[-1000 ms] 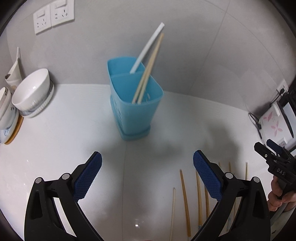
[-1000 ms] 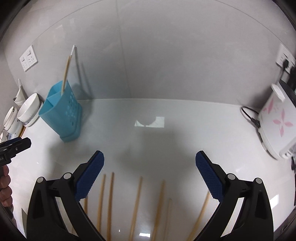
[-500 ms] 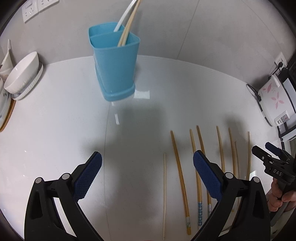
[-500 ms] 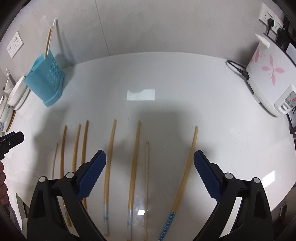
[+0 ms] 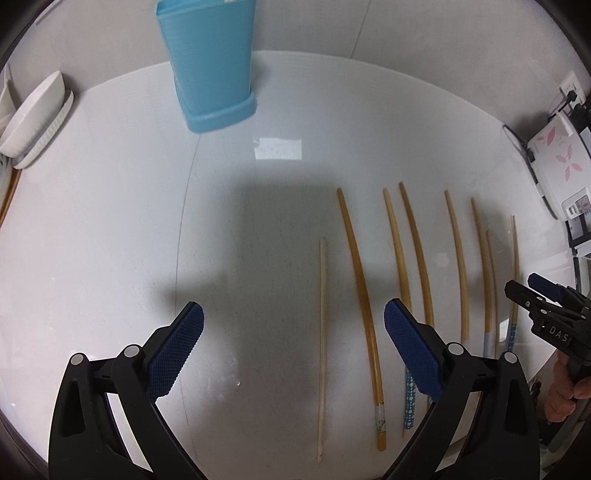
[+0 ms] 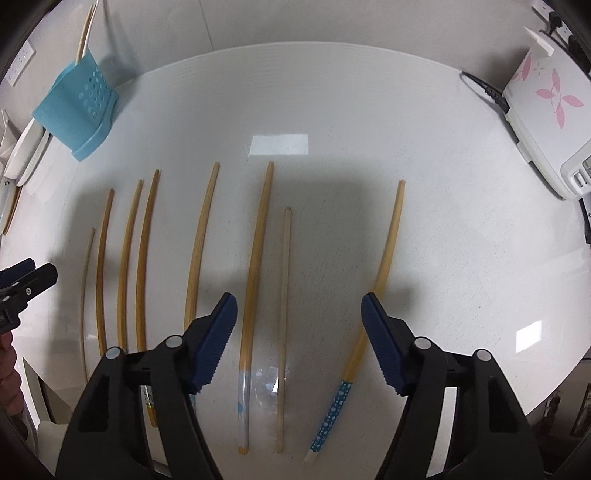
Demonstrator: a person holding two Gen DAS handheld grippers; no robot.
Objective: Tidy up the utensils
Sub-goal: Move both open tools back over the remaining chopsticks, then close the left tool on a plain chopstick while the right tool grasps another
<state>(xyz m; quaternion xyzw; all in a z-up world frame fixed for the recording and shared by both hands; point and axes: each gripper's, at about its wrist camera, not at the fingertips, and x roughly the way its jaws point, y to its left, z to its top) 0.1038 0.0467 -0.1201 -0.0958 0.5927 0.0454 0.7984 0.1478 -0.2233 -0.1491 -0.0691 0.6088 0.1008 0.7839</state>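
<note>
Several wooden chopsticks lie side by side on the white counter. A pale thin chopstick and a darker one lie between the fingers of my left gripper, which hangs open above them. My right gripper points down over a tan chopstick and a pale chopstick; its jaws are closing, and the pads touch nothing. The blue utensil holder stands at the back, with chopsticks sticking out of it. The right gripper shows at the left view's right edge.
White bowls and plates are stacked at the far left. A white appliance with pink flowers and its black cable sit at the right. A chopstick with a blue dotted end lies furthest right. The counter's front edge runs just below the chopsticks.
Both grippers have tilted down and sunk toward the counter, so the chopsticks now fill both views. The right gripper's fingers have moved closer together. The blue holder has slid to the top of the views.
</note>
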